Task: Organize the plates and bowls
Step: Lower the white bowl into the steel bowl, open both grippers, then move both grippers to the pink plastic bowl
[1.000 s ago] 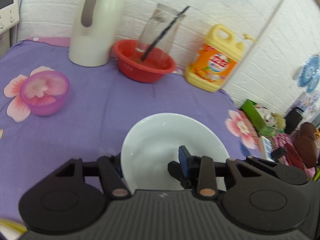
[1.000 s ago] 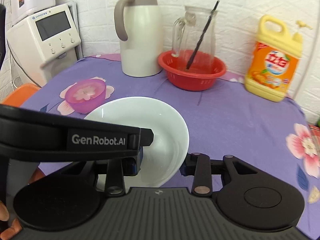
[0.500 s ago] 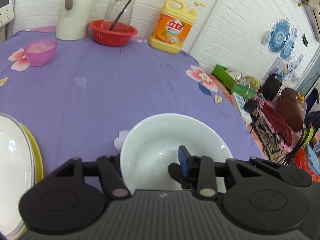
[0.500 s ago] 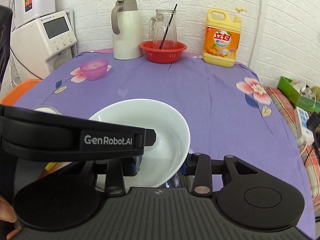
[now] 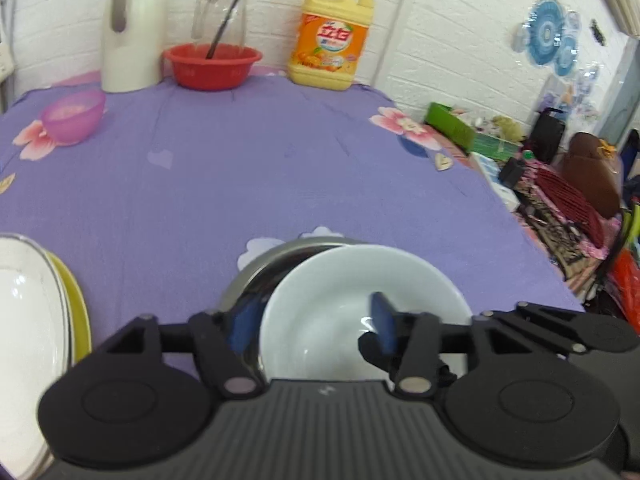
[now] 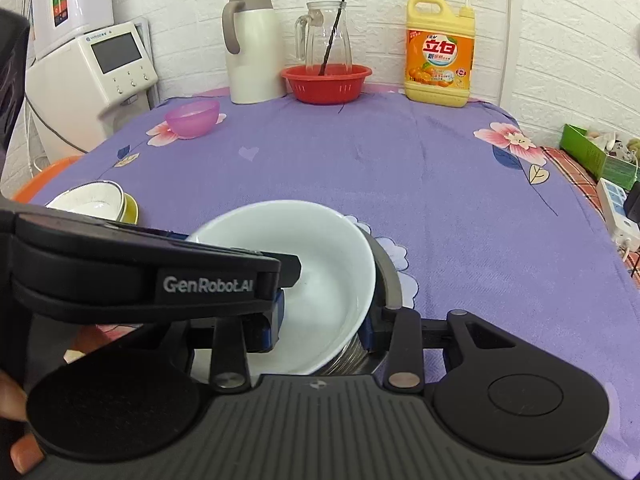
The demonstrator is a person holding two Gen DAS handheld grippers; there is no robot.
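On the purple flowered tablecloth (image 6: 400,168), the white bowl (image 5: 344,304) sits nested in a metal bowl (image 5: 272,264). My left tongs (image 5: 312,328) and right tongs (image 6: 320,320) have just been spreading, loose around its rim.

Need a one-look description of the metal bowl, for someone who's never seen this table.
Start at the purple flowered tablecloth and come to its near edge, between the two grippers. There the white bowl sits nested inside the metal bowl. Only its grey steel rim shows, curving around the white one; every other bowl here is white, yellow, pink or red.
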